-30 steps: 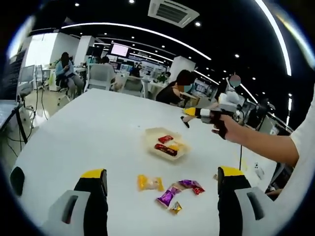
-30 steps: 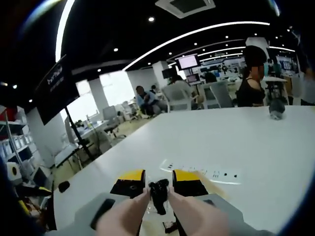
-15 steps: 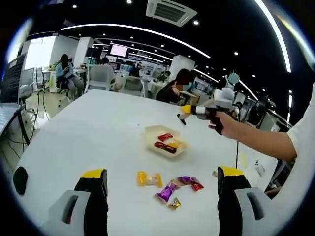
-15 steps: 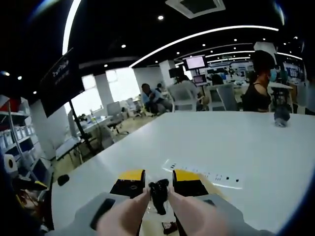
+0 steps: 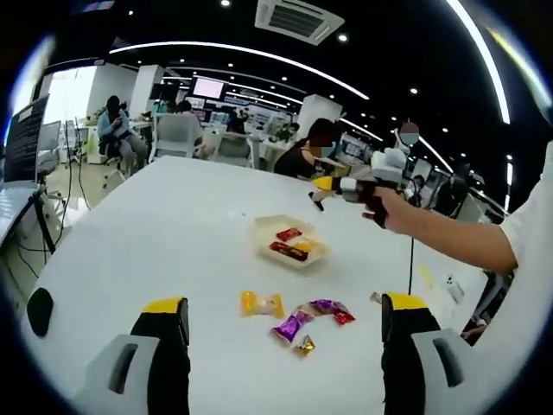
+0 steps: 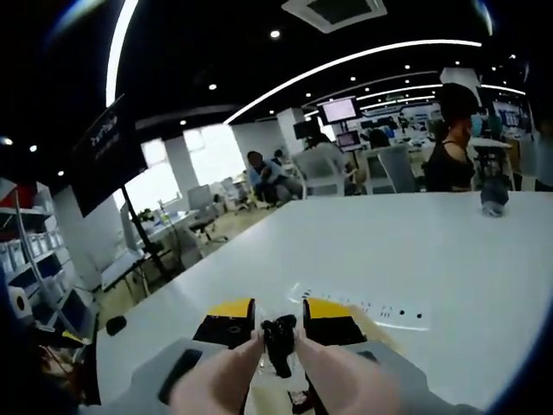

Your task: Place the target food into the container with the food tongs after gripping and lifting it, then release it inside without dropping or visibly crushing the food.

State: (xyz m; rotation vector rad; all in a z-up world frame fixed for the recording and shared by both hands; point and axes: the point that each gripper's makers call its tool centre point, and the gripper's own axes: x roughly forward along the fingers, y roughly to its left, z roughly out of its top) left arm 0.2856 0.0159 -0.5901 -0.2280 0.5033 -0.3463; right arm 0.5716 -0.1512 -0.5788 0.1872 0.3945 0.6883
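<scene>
In the left gripper view, the left hand-held gripper (image 5: 285, 324) hangs over the white bench (image 5: 155, 233) with its jaws wide apart and nothing between them. Beyond the jaws lies a small scatter of wrapped sweets: a yellow one (image 5: 261, 303), a purple one (image 5: 290, 327), a purple-and-red one (image 5: 327, 309) and a small gold one (image 5: 302, 347), all loose on the bench, near each other. Further off stands the shallow pale container (image 5: 294, 245), with red and yellow pieces already in it. Above and to the right of it, the right hand-held gripper (image 5: 321, 188) is held out in a person's hand (image 5: 389, 207), in the air and apart from the container. A dark slim thing sticks out between its yellow tips, likely the tongs (image 5: 316, 202).

In the right gripper view, that gripper (image 6: 278, 322) has its jaws drawn nearly together on the black tongs (image 6: 278, 344), which stand between the yellow tips. Whether the tongs carry any food I cannot tell; their ends are too small to read. The container's pale rim (image 6: 380, 322) shows just past the jaws.

By my judgement some food is already placed, while four sweets remain on the bench to be gripped, lifted and released inside.
</scene>
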